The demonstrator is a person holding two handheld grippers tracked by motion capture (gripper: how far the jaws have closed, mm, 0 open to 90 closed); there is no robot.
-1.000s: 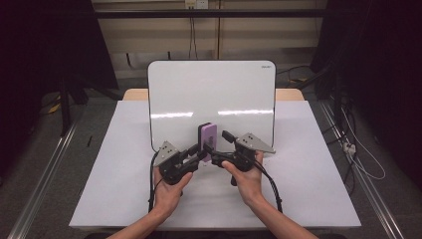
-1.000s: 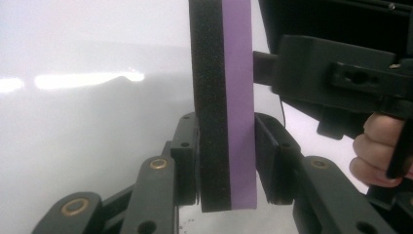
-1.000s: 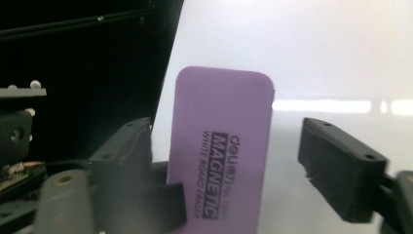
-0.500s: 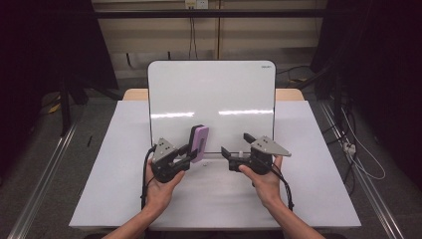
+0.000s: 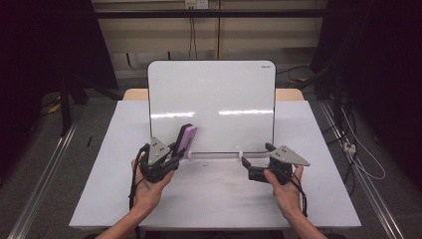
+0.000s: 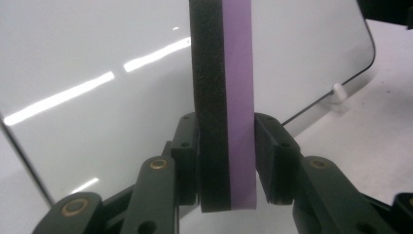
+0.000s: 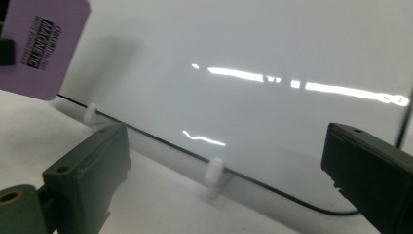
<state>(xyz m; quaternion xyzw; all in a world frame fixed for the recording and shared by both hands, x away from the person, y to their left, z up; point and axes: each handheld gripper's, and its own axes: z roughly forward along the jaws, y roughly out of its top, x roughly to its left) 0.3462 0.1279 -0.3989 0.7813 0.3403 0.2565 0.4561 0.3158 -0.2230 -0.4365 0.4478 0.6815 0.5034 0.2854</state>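
Note:
A purple eraser (image 5: 188, 138) with a black foam face stands upright between the jaws of my left gripper (image 5: 180, 149), just in front of the whiteboard's lower left corner. In the left gripper view both pads press on the eraser (image 6: 229, 97), one on the foam side and one on the purple side; the left gripper (image 6: 226, 161) is shut on it. My right gripper (image 5: 256, 155) sits to the right near the board's bottom edge. Its jaws have just been opening and stand wide with nothing between them (image 7: 229, 161). The eraser's labelled purple back (image 7: 41, 53) shows at upper left there.
A white whiteboard (image 5: 211, 104) stands upright on small white feet (image 7: 214, 171) at the back of the white table (image 5: 214, 204). Beyond the table edges are dark floor, rails and cables.
The right gripper has drawn away from the eraser to the right and its jaws have widened. The left gripper has shifted left and slightly up with the eraser still in it.

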